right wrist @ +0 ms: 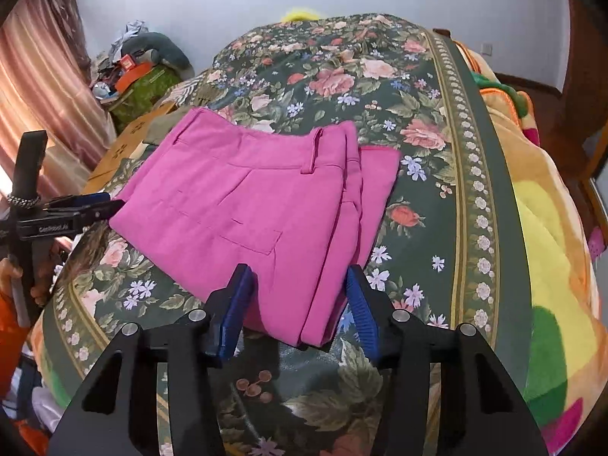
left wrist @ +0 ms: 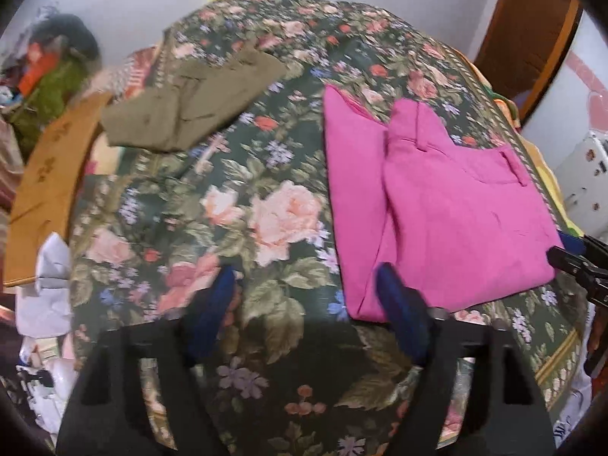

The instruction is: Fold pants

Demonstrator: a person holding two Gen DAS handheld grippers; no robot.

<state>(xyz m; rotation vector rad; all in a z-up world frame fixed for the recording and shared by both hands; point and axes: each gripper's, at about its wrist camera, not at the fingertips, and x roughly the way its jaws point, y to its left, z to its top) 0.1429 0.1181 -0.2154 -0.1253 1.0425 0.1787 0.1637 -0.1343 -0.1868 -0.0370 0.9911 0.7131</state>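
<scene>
Folded pink pants point(left wrist: 448, 209) lie flat on the floral bedspread point(left wrist: 235, 197), waistband and belt loops on top. In the left wrist view my left gripper point(left wrist: 307, 300) stands open over bare bedspread, its right pad just overlapping the pants' near left corner. My right gripper point(left wrist: 558, 256) pokes in at the pants' far right corner. In the right wrist view the pink pants point(right wrist: 247, 205) fill the middle. My right gripper point(right wrist: 296, 304) is open, with the pants' near folded edge lying loose between its blue pads. My left gripper point(right wrist: 112, 205) sits at the pants' left corner.
Folded olive pants point(left wrist: 190, 102) lie at the bed's far left. A cardboard box point(left wrist: 49, 174) and a clutter pile point(left wrist: 49, 72) stand beyond that edge. A bright blanket point(right wrist: 539, 228) runs along the right side. A pink curtain point(right wrist: 41, 106) hangs at left.
</scene>
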